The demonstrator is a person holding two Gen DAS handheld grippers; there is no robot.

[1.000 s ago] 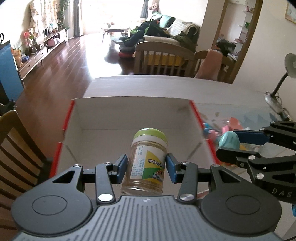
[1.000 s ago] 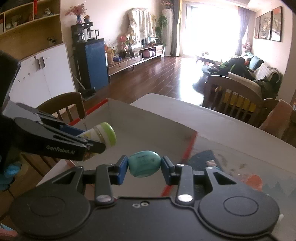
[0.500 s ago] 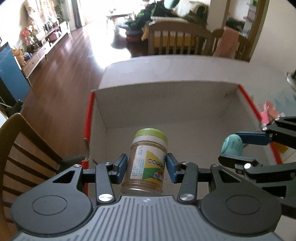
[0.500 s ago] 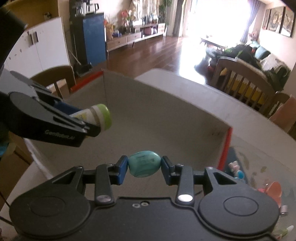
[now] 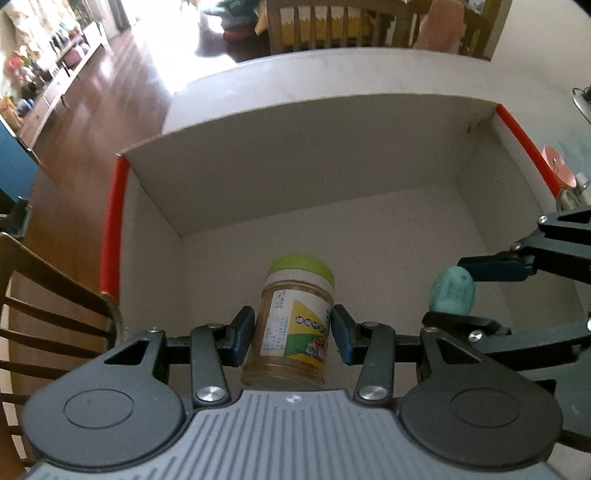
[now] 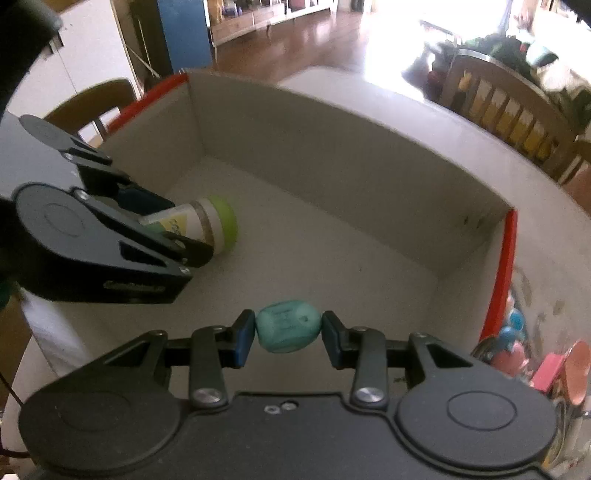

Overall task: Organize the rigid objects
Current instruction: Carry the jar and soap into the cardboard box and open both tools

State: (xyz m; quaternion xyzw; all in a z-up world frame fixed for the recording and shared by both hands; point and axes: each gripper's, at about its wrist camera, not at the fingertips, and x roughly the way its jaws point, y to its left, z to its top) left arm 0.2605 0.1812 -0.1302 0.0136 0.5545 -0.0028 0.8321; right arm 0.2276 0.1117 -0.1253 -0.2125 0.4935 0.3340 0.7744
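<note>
So compared with a second ago both grippers have dropped in over the box [image 5: 303,177]; back then its far wall sat level ahead of the fingers, now you look down past them onto its pale floor. The left gripper [image 5: 291,334] is pinching the jar [image 5: 291,325] between its fingers, green lid pointing forward and away from them, same hold as before. The right gripper [image 6: 288,334] has its fingers clamped on the teal egg-shaped thing [image 6: 288,330], also unchanged; in the left view that teal piece [image 5: 452,290] hangs just right of the left fingers, near the jar but apart from it. The box has red edges and sits on a pale counter [image 5: 332,74]. Beyond the fingers there's a wooden chair [image 5: 332,26] and glossy wood flooring [image 5: 110,92], with bright window glare washing out the far room. To the right of the right fingers, outside the box, a pile of pink and blue bits [image 6: 524,354] is too blurry to identify. Can't tell whether the jar touches the box floor, and its label text is mostly unreadable.
</note>
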